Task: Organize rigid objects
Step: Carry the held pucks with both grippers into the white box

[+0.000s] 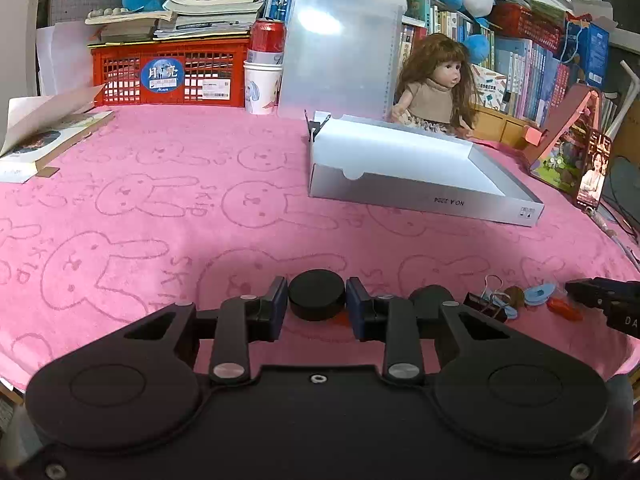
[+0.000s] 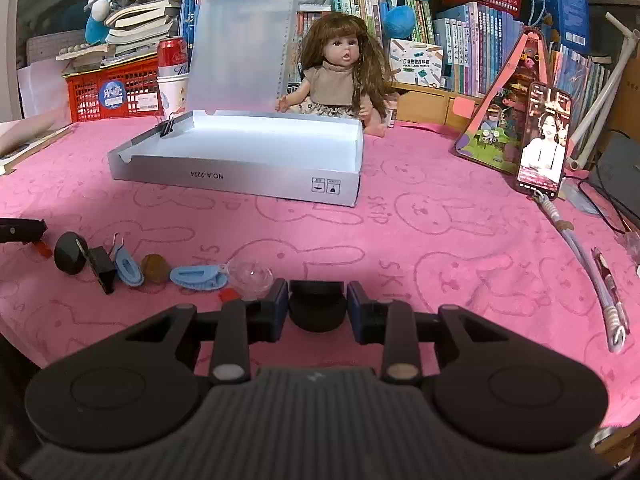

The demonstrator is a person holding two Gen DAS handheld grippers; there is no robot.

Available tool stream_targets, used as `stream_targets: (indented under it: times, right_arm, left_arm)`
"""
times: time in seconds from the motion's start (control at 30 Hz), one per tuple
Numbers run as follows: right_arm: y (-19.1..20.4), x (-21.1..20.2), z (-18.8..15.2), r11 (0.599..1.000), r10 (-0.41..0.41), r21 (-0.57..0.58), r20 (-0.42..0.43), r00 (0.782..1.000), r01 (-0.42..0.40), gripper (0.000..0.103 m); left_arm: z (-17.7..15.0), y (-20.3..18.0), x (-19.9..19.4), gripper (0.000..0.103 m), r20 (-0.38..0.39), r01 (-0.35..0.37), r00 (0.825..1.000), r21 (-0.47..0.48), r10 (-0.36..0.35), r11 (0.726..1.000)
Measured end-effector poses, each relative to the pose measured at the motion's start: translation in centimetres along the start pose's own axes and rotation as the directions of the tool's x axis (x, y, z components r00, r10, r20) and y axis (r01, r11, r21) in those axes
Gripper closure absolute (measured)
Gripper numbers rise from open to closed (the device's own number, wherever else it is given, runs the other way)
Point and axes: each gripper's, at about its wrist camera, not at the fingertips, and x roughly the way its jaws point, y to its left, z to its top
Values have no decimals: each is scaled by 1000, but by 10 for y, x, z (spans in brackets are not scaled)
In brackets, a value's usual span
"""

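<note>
On my left wrist camera, the left tool (image 1: pixel 317 300) has its blue pads right up against the two sides of a black round puck (image 1: pixel 317 295) that sits on the pink rabbit-print cloth covering the bench (image 1: pixel 160 208); I read that as a pinch on it. On my right wrist camera, the right tool (image 2: pixel 317 305) brackets a second black round piece (image 2: pixel 317 304) the same way, pads touching its sides, so that one is pinched too. Between the two tools a loose row of small things lies on the cloth: another black disc (image 2: pixel 70 253), a black binder clip (image 2: pixel 102 267) just beside it, two blue hair clips (image 2: pixel 198 277), a small brown ball (image 2: pixel 155 268), a clear dome-shaped piece (image 2: pixel 251 277) and a bit of red (image 2: pixel 228 294) I cannot identify. The left tool's tip shows at the far left edge of the right view, near the black disc. Farther back stands an open, shallow grey box (image 2: pixel 256 178), empty inside, with a binder clip (image 2: pixel 167 127) on its left wall. Behind it sit a long-haired doll (image 2: pixel 340 76), a translucent clipboard (image 2: pixel 240 48), a red can (image 2: pixel 172 53) and a red crate (image 2: pixel 112 92). A phone (image 2: pixel 543 140) with a lit screen leans at the right.
</note>
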Motion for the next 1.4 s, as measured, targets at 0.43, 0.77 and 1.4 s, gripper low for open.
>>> stream_targets:
  times: [0.43, 0.77, 1.4]
  right_arm:
    - [-14, 3, 32, 998, -1, 67, -16, 1000, 2, 67]
    - [-30, 20, 58, 991, 30, 135, -43, 999, -24, 67]
    - [-32, 125, 164, 955, 176, 264, -143, 974, -133, 66]
  left_arm:
    - [45, -10, 8, 73, 0, 32, 999, 7, -32, 999]
    - [70, -21, 28, 73, -22, 72, 997, 11, -72, 997]
    - [185, -57, 134, 73, -116, 155, 981, 6, -154, 988]
